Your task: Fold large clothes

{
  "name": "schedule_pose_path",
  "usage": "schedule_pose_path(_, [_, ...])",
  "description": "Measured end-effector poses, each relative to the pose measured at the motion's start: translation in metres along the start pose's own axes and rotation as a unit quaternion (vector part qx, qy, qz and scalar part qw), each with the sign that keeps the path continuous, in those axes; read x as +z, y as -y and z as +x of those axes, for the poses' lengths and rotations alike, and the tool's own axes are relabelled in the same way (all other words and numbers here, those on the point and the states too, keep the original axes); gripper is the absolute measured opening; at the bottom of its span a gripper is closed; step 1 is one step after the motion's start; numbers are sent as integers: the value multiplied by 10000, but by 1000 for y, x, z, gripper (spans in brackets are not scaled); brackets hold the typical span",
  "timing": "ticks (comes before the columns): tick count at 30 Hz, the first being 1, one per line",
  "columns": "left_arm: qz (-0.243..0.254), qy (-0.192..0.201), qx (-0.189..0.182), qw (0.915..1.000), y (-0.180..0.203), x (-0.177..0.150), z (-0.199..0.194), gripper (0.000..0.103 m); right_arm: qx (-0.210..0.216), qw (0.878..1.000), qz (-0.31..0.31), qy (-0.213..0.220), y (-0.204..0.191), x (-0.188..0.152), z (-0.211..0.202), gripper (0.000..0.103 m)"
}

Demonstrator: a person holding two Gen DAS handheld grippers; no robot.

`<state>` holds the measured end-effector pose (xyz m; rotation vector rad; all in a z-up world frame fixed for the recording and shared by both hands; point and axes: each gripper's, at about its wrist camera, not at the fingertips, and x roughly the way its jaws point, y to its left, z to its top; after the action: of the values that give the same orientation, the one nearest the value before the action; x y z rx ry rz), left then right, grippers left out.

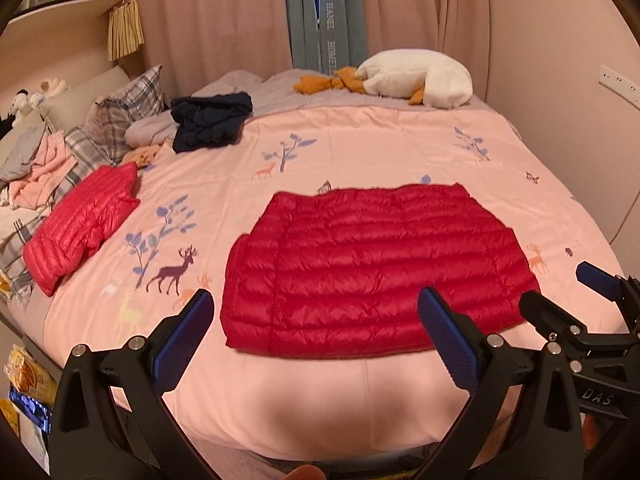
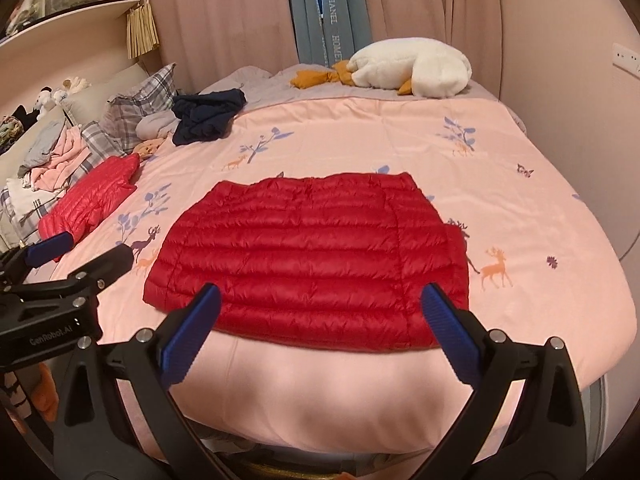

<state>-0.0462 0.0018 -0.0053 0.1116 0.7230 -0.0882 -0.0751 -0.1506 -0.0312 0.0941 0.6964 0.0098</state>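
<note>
Beyond spread fingers (image 2: 198, 314): red jacket (image 2: 312, 256) flat, untouched, on bed (image 2: 360, 132).

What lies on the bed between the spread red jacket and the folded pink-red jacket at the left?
Only bare pink duvet with printed trees and a deer. Nothing rests between the red jacket and the folded jacket. Both wrist views show this.

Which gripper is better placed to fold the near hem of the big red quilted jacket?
Neither clearly. The red quilted jacket lies flat; left gripper and right gripper both hover open over its near edge, one toward each corner.
</note>
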Motion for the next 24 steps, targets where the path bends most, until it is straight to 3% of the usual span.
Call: schedule_pose_path(24, [-3, -31, -18, 10000, -1, -5, 0, 102, -35, 10000, -58, -16, -6, -1, 1, 101])
